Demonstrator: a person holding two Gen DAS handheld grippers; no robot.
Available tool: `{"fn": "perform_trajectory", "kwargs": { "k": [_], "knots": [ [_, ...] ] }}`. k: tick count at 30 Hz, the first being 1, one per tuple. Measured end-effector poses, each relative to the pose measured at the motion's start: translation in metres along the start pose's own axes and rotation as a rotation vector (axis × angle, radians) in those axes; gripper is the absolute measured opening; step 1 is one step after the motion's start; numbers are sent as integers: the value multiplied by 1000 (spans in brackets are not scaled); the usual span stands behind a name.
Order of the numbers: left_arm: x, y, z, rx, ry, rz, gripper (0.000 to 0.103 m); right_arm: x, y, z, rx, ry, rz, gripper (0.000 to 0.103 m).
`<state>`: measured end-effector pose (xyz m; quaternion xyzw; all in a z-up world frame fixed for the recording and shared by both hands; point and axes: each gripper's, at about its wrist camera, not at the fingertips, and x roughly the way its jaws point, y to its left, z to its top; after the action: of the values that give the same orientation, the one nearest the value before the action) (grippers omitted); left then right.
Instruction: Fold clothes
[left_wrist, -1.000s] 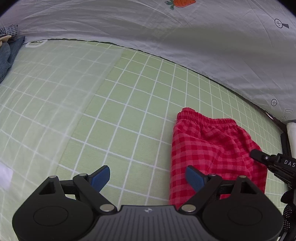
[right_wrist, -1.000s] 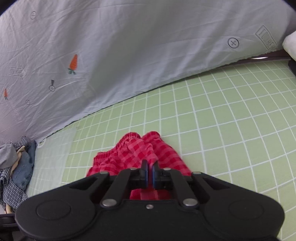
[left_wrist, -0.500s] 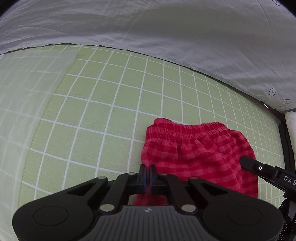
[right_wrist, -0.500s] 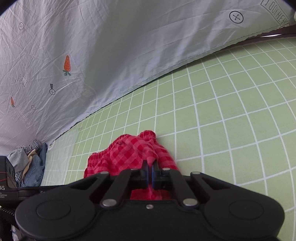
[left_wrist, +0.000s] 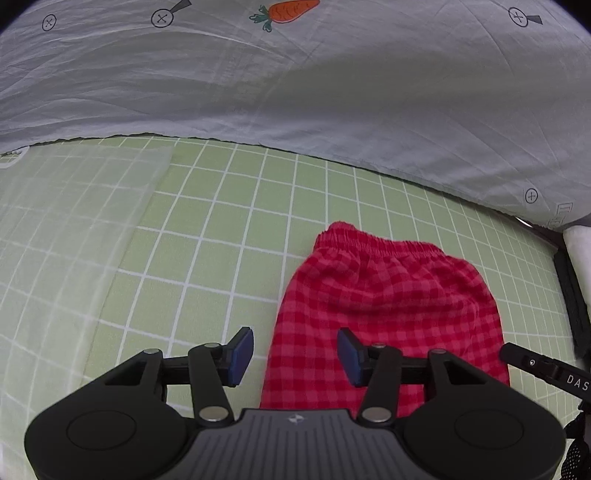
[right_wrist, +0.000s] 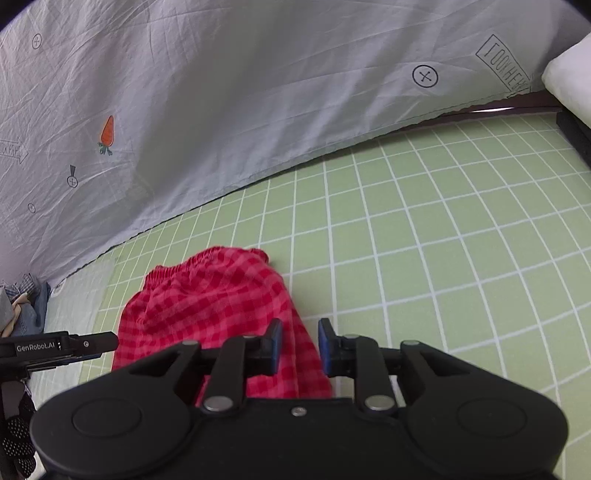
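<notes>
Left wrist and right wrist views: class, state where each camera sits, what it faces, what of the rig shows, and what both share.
Left wrist view: sits on the left tool, looking down over the left edge of the red checked shorts on the green grid mat; its jaws have just been opening, clear of the cloth.
Right wrist view: sits on the right tool, over the shorts' right edge; its jaws have just been opening, cloth between but not pinched.
Shared: shorts, mat, grey carrot-print sheet; each shows the other tool's tip.

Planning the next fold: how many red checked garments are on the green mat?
1: the red checked shorts lie on the green grid mat, waistband toward the grey sheet. Other clothes sit piled at the mat's far edge.
</notes>
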<state>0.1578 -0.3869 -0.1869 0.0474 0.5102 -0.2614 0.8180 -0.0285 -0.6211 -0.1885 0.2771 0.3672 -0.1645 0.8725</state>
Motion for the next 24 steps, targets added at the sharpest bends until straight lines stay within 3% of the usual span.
{"fn": "perform_trajectory", "kwargs": {
  "k": [4,5,7,10,11,14,16,18,21,24],
  "knots": [
    [-13,1,-34,18,52,14,51,-14,1,-28,-27,38,-23,26],
    [-16,3,-42,27,62,21,51,-17,1,-35,-39,48,-27,23],
    [-22,5,-58,56,75,42,51,-22,1,-46,-66,60,-24,1],
    [-34,14,-75,66,83,54,40,-34,-4,-54,-35,27,-42,1],
    [-38,17,-79,61,83,55,33,-39,-7,-55,-9,15,-51,2],
    [-51,29,-90,48,79,65,33,-50,-11,-60,4,5,-110,8],
    [-59,35,-98,42,80,73,34,-58,-14,-68,17,3,-115,18],
    [-63,39,-106,36,93,76,36,-65,-17,-79,38,4,-102,38],
    [-67,41,-120,27,117,69,47,-72,-15,-98,26,27,-105,42],
    [-68,40,-135,24,147,58,50,-75,-13,-116,13,68,-104,43]
  ]
}}
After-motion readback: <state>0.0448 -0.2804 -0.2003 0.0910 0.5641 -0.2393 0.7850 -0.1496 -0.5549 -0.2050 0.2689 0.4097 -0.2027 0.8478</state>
